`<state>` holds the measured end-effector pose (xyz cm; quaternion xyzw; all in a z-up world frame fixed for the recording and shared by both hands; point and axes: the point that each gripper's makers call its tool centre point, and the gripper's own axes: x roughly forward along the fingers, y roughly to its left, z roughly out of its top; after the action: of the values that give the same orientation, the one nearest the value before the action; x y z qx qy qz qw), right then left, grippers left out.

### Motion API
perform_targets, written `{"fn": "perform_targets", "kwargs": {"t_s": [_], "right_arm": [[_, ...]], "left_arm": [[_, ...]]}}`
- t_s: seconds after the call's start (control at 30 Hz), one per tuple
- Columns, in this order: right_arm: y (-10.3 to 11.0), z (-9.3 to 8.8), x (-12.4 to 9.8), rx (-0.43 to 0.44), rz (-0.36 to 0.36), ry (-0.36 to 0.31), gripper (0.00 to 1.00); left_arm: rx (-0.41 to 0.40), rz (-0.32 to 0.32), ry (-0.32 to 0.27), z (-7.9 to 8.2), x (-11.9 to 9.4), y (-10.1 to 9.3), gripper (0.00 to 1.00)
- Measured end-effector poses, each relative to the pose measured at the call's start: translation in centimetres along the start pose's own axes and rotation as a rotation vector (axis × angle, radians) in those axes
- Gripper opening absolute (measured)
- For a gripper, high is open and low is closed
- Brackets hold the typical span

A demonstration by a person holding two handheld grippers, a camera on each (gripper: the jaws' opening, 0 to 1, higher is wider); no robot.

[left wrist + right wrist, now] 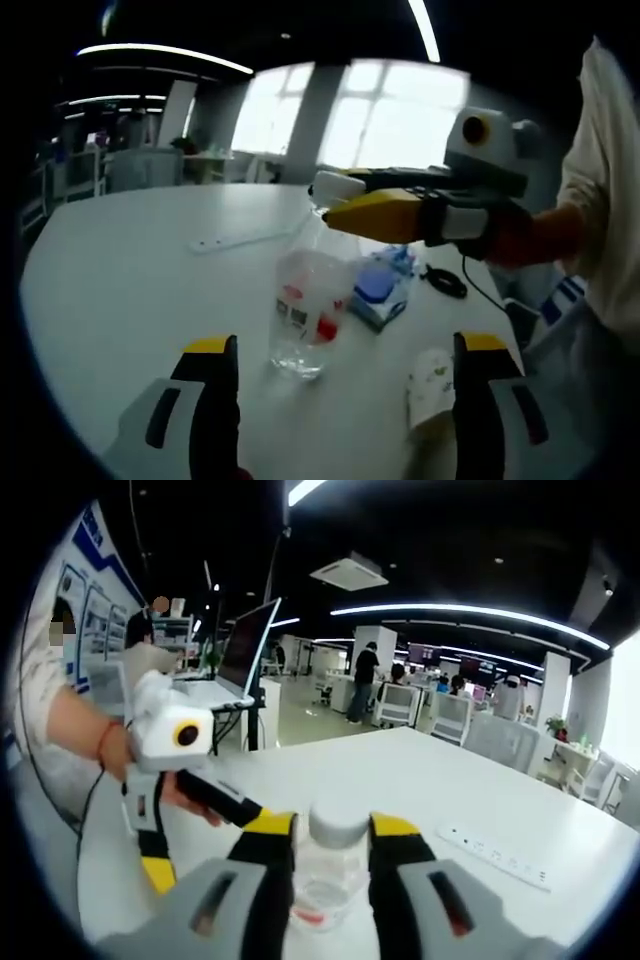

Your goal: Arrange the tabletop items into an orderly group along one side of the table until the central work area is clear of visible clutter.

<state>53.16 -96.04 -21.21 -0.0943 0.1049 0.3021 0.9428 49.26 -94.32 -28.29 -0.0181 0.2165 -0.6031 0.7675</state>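
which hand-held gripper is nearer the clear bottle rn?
Right. The right hand-held gripper has its jaws around the clear bottle at the neck, under the cap. The left hand-held gripper sits back from it, jaws open.

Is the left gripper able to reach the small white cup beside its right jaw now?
Probably yes. The left gripper is open, and the small white cup stands right beside its right jaw with nothing between. The bottle stands apart, held by the right gripper.

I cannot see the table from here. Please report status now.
Right gripper shut on clear bottle at its cap. Left gripper open, holding nothing. Small patterned cup, blue packet, power strip lie nearby.
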Motion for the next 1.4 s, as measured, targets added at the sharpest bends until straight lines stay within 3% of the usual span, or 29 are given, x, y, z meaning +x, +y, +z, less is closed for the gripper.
{"fn": "perform_targets", "kwargs": {"t_s": [0.23, 0.5, 1.03, 1.4], "right_arm": [[0.0, -0.1, 0.0, 0.006, 0.001, 0.003, 0.26], [0.0, -0.2, -0.1, 0.027, 0.001, 0.014, 0.38], [-0.4, 0.8, -1.3, 0.053, -0.029, 0.013, 0.51], [0.2, 2.5, -2.8, 0.026, -0.038, 0.006, 0.51]], "left_arm": [[0.006, -0.001, -0.001, 0.2, -0.1, -0.1, 0.86], [0.005, 0.001, -0.001, 0.1, -0.3, -0.5, 0.85], [0.007, 0.013, -0.001, 0.2, -1.4, -1.7, 0.85], [0.004, 0.023, -0.012, 0.4, -2.4, -2.9, 0.84]]}}
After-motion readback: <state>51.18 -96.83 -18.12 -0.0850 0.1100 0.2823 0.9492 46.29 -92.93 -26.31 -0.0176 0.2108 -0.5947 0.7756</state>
